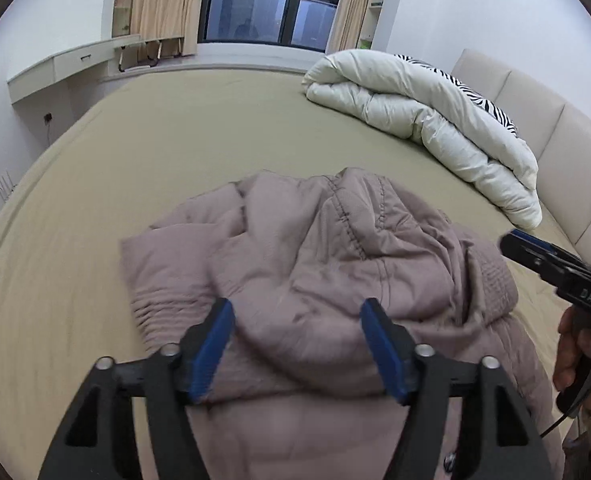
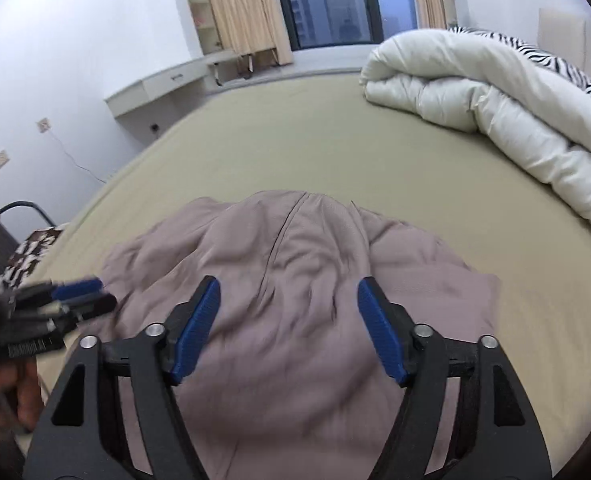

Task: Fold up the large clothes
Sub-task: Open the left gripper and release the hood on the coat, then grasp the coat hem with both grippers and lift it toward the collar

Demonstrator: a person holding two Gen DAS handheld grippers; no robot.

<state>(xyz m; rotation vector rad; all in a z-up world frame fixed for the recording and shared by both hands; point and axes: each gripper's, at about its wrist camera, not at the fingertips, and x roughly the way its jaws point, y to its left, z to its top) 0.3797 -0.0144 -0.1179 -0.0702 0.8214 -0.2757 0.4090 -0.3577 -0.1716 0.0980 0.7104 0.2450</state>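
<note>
Left wrist view: left claw [image 1: 297,312] released, pads apart, over crumpled mauve quilted jacket [image 1: 303,256] lying at near edge of tan-sheeted bed [image 1: 215,128]. Right claw [image 2: 289,294] likewise released above same jacket; no cloth pinched.

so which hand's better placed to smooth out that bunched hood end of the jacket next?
Probably left. The left gripper sits open over the jacket, facing its rumpled stitched folds. The right gripper, also open, faces a smoother stretch.
</note>
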